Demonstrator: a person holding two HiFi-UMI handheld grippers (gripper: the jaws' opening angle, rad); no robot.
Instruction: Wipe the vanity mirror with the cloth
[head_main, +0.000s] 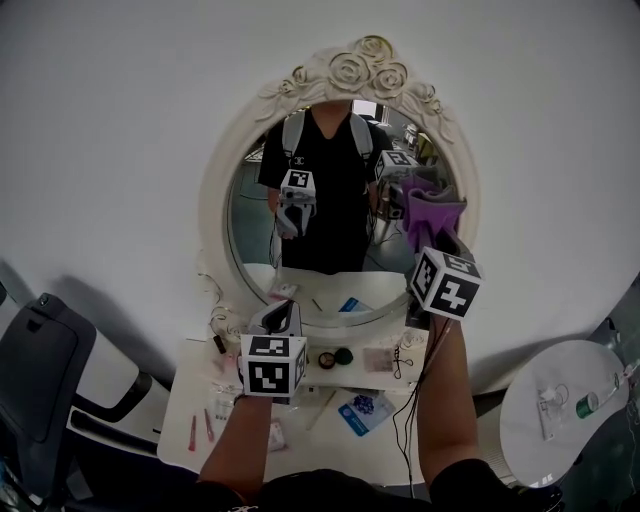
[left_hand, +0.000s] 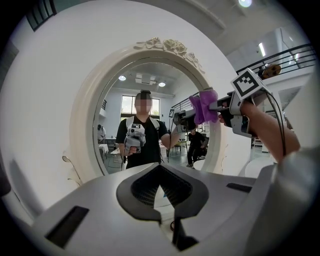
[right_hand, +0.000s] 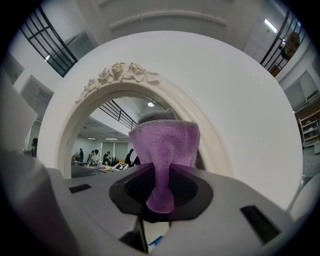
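Right hand-held gripper (right_hand: 160, 197) clamps the soft, light purple cloth (right_hand: 162, 142) by its bunched tail at the vanity mirror's (head_main: 250, 230) right edge (likely floppy unless gripped near the wad); left hand-held gripper (left_hand: 171, 220) hangs lower, clenched on nothing.

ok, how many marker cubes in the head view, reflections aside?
2. One cube on the left gripper over the vanity; the other on the right gripper by the mirror. Two more are reflections; none seem hidden.

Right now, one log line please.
right gripper: shut on purple cloth | position: vanity mirror right edge | left gripper: shut, empty
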